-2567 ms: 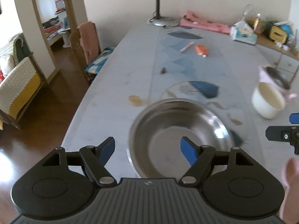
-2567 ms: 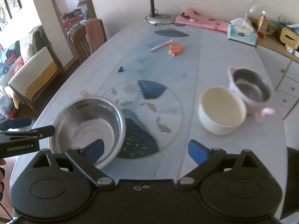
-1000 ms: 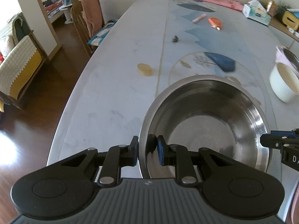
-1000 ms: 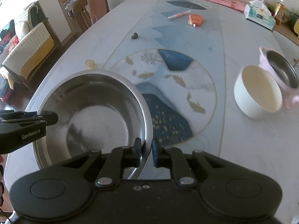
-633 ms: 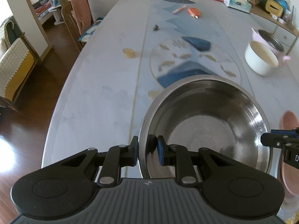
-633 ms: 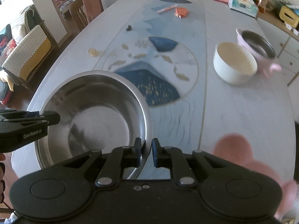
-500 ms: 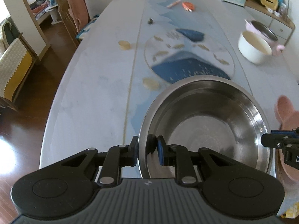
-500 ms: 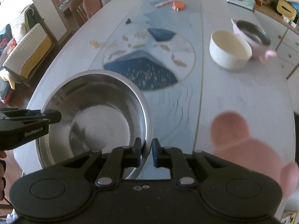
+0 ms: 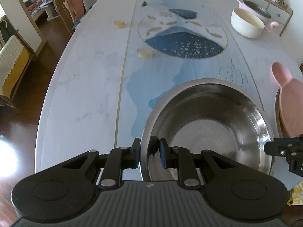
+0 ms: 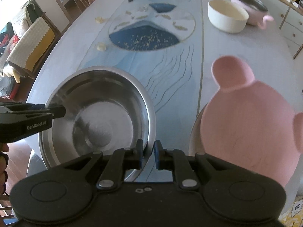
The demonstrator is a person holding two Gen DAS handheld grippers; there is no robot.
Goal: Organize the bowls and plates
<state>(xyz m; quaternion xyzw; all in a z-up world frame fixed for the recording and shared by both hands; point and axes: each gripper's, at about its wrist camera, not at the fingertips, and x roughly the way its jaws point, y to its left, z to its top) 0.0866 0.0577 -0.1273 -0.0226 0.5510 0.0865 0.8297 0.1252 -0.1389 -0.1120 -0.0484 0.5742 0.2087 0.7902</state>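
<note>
Two grippers, left gripper [image 9: 148, 154] and right gripper [image 10: 147, 156], clamped on the steel bowl [image 9: 208, 124] rim at 9 and 3 o'clock; looks light, stiff, pretty slippery.

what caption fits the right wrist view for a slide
Both grippers, right gripper and left gripper, clamp opposite rims of a steel bowl beside a pink plate.

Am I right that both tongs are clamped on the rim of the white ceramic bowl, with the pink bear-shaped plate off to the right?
Not quite. Both the left tongs and right tongs grip the steel bowl; the white bowl sits untouched farther up the table. The right wrist view shows this. The pink bear-shaped plate is indeed to the right.
</note>
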